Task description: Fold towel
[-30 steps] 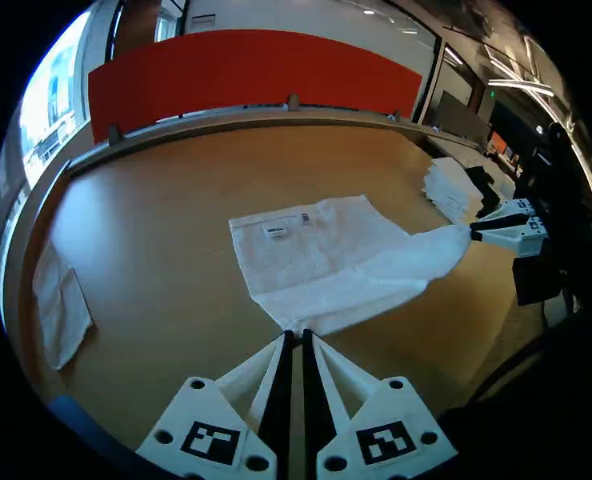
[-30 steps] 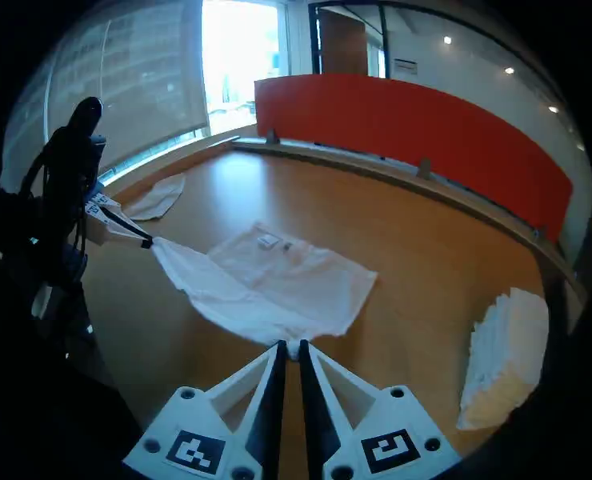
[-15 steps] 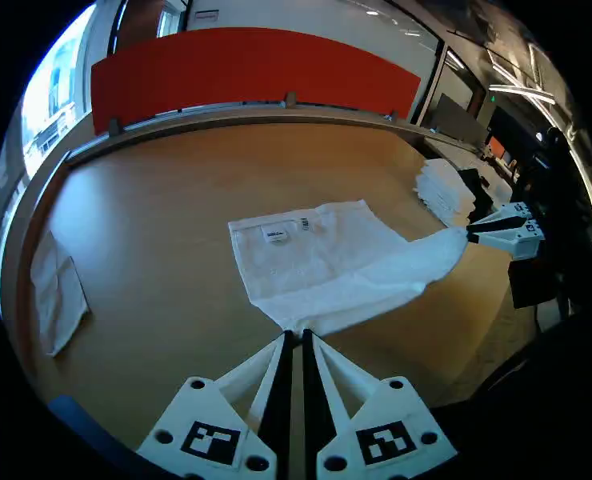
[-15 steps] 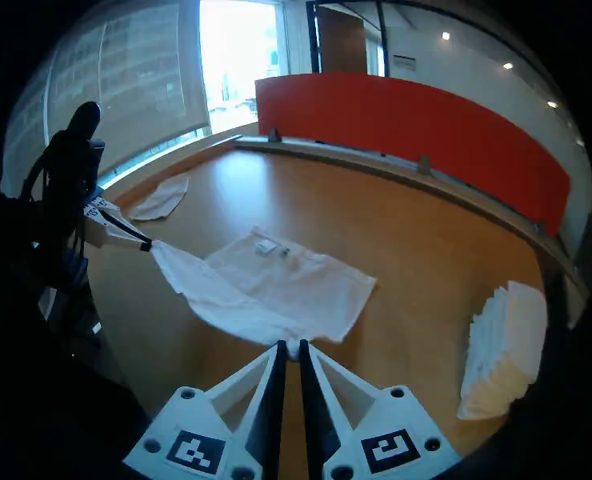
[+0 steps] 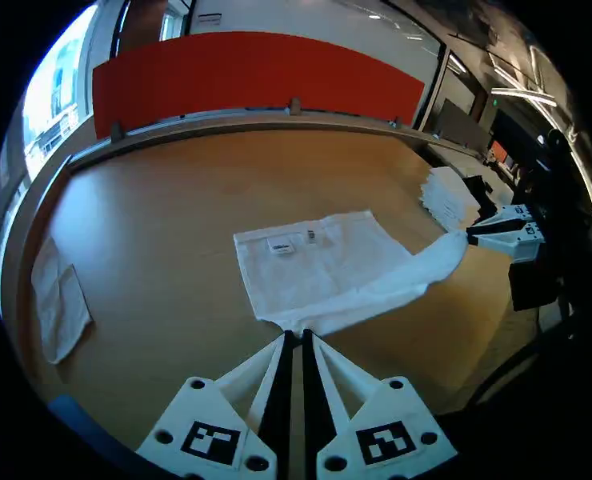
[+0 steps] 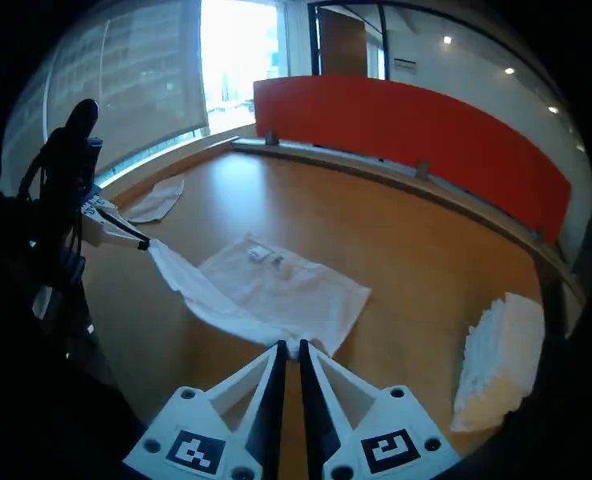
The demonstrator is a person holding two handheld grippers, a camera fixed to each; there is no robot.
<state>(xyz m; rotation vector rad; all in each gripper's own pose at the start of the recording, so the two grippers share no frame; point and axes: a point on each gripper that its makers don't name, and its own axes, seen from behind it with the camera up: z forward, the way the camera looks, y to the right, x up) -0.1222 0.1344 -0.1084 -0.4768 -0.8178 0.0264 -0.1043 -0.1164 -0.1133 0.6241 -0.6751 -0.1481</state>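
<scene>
A white towel [image 5: 328, 264] lies on the wooden table [image 5: 152, 200], labels up, with its near edge lifted. My left gripper [image 5: 296, 334] is shut on one near corner. In the left gripper view the right gripper [image 5: 476, 234] pinches the other near corner off to the right. In the right gripper view the towel [image 6: 280, 288] spreads ahead, and my right gripper [image 6: 292, 346] is shut on its corner. The left gripper [image 6: 140, 242] holds the far end of the lifted strip at the left there.
A stack of folded white towels [image 5: 448, 196] [image 6: 500, 360] sits near the table's edge. A loose white cloth [image 5: 56, 300] [image 6: 156, 200] lies at the other end. A red partition [image 5: 256, 72] runs along the table's far side.
The towel strip stretched between the two grippers has grown narrower and tauter, and the flat part has slid slightly. Both grippers kept hold of their corners.
</scene>
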